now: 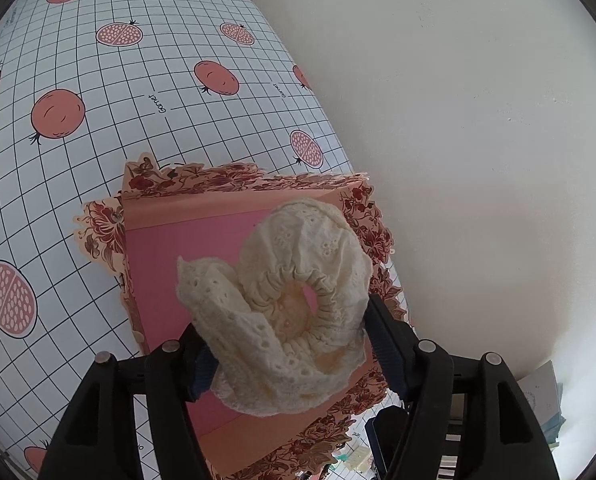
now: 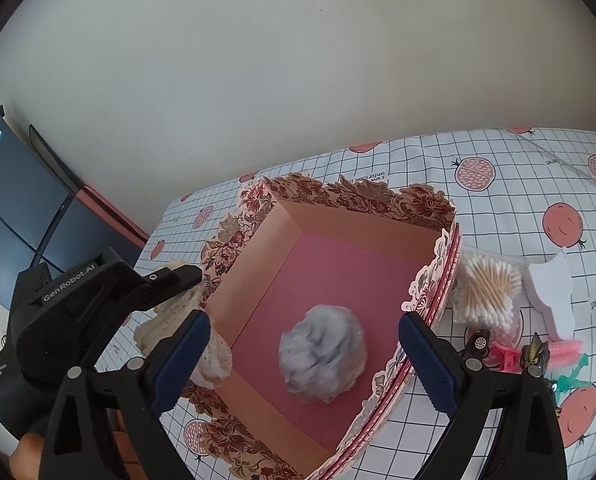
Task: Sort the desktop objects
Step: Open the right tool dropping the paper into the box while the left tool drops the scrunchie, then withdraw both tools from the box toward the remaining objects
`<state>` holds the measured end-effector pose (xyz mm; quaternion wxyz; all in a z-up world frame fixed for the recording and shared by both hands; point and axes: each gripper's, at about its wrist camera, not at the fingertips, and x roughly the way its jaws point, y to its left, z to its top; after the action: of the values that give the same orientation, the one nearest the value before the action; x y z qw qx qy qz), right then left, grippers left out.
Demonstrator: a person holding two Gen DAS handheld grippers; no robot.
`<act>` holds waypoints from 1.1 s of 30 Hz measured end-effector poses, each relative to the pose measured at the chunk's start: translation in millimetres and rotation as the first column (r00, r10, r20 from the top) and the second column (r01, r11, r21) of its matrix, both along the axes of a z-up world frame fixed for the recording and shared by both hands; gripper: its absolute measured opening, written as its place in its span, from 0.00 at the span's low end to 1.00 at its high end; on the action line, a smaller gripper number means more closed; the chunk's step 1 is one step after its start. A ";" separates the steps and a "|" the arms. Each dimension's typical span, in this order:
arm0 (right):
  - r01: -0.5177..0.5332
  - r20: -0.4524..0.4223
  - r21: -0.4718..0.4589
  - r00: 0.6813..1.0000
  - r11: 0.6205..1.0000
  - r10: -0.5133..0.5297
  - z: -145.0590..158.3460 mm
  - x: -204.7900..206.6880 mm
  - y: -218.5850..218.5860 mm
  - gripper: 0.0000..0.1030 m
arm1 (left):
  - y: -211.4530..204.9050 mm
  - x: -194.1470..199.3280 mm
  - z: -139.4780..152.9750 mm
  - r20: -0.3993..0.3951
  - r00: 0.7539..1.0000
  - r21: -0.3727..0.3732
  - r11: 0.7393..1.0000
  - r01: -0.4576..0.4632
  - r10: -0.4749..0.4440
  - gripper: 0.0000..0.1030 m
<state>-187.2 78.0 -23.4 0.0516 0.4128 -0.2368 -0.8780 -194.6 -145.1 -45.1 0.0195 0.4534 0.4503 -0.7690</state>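
You were at the dropping step, with both grippers held over the floral box (image 2: 338, 216), your landmark here. Your right gripper (image 2: 304, 358) stood spread wide and empty above the box floor, where a grey fluffy scrunchie (image 2: 322, 354) lay, blurred and roundish, with no long axis I could read. Your left gripper (image 1: 287, 354) was partly spread over the box's left rim, with the cream lace scrunchie (image 1: 285, 300) between the jaws; whether the pads still pinched it I could not tell. Its ring stood tilted, the hole facing up towards the camera, its longer span running from one jaw to the other. I'd judge the next move called for letting the cream piece fall inside, then turning to the cotton swabs (image 2: 488, 288) and hair clips (image 2: 506, 358) just right of the box.
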 end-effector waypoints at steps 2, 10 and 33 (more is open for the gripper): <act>0.006 -0.001 0.000 1.000 1.000 -0.006 2.0 0.8 1.0 0.95 | 0.4 0.6 2.1 -0.007 1.000 -0.001 1.000 0.003 -0.003 0.73; 0.020 -0.007 0.002 1.000 1.000 -0.020 7.5 2.1 4.4 0.95 | 3.0 0.8 8.0 -0.021 1.000 -0.016 1.000 0.007 -0.008 0.78; 0.043 -0.047 0.052 0.998 0.998 -0.040 45.8 17.1 21.0 0.95 | 34.8 10.1 49.1 -0.074 0.994 -0.221 0.973 0.067 -0.086 0.79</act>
<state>-170.1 99.1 22.3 0.0278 0.3885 -0.2207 -0.8942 -184.5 -110.3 4.1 0.0208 0.4333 0.3458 -0.8320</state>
